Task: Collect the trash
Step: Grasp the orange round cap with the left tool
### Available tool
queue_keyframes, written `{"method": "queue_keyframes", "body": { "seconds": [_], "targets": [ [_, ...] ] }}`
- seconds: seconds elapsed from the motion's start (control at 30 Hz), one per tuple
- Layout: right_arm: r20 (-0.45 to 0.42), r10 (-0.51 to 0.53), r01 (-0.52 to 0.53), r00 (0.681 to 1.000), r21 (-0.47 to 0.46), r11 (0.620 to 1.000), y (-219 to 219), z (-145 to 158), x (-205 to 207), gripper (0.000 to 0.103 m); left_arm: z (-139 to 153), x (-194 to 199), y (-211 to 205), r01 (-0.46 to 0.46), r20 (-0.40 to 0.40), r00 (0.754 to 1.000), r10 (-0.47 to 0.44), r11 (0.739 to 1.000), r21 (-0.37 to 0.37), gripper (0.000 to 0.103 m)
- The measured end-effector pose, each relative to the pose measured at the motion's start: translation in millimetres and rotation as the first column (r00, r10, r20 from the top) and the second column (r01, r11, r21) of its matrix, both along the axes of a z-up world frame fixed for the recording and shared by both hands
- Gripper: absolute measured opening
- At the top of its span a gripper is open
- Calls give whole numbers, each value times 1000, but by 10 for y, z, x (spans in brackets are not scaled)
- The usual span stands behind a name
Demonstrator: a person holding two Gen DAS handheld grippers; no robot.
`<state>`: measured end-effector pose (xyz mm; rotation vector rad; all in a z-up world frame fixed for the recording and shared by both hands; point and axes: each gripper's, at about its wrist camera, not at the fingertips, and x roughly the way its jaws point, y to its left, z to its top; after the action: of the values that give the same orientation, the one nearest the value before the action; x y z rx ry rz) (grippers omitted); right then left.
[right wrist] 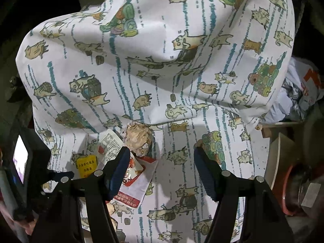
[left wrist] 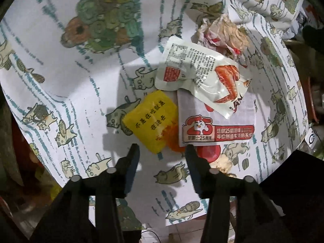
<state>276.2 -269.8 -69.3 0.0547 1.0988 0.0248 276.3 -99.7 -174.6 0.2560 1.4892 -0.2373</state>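
Note:
A pile of trash lies on a cat-print cloth (left wrist: 60, 77). In the left wrist view I see a yellow packet (left wrist: 149, 119), a white chicken-wing wrapper (left wrist: 202, 75), a white and red paper sleeve (left wrist: 218, 127), a crumpled paper ball (left wrist: 224, 32) and a red lid (left wrist: 208, 151). My left gripper (left wrist: 162, 151) is open, just short of the yellow packet. My right gripper (right wrist: 160, 156) is open above the cloth, to the right of the pile; the paper ball (right wrist: 138, 136), yellow packet (right wrist: 86, 166) and sleeve (right wrist: 137, 184) show by its left finger.
The cloth (right wrist: 141, 60) rises in a big fold behind the pile. Crumpled bags (right wrist: 303, 93) and a red-rimmed metal pot (right wrist: 303, 194) sit off the cloth at right. The left gripper's body and screen (right wrist: 20, 162) show at the left edge. Crumbs (left wrist: 220, 164) lie near the red lid.

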Motion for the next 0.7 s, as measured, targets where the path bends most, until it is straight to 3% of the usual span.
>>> {"method": "queue_keyframes", "body": {
  "seconds": [0.1, 0.4, 0.53, 0.57, 0.63, 0.7],
  "targets": [
    [-9, -11, 11, 1000, -7, 1000, -11, -15, 16, 68, -49, 56, -62, -5, 7, 1000, 4, 1000, 10, 55],
    [-16, -25, 25, 1000, -32, 999, -65, -22, 24, 68, -36, 44, -253, 29, 8, 1000, -28, 998, -48, 47],
    [-22, -39, 38, 999, -23, 999, -101, -24, 38, 68, -57, 28, -394, 53, 11, 999, -53, 999, -10, 49],
    [-26, -41, 40, 999, -21, 999, -106, -27, 41, 68, -59, 40, -405, 43, 8, 999, -43, 999, -14, 48],
    [-32, -43, 43, 999, -21, 999, -105, -35, 43, 68, -71, 73, -336, -2, -8, 1000, 2, 999, -40, 33],
    [-32, -39, 38, 999, -26, 999, -92, -37, 44, 68, -81, 135, -184, -57, -26, 998, 55, 996, -63, 32]
  ]
}}
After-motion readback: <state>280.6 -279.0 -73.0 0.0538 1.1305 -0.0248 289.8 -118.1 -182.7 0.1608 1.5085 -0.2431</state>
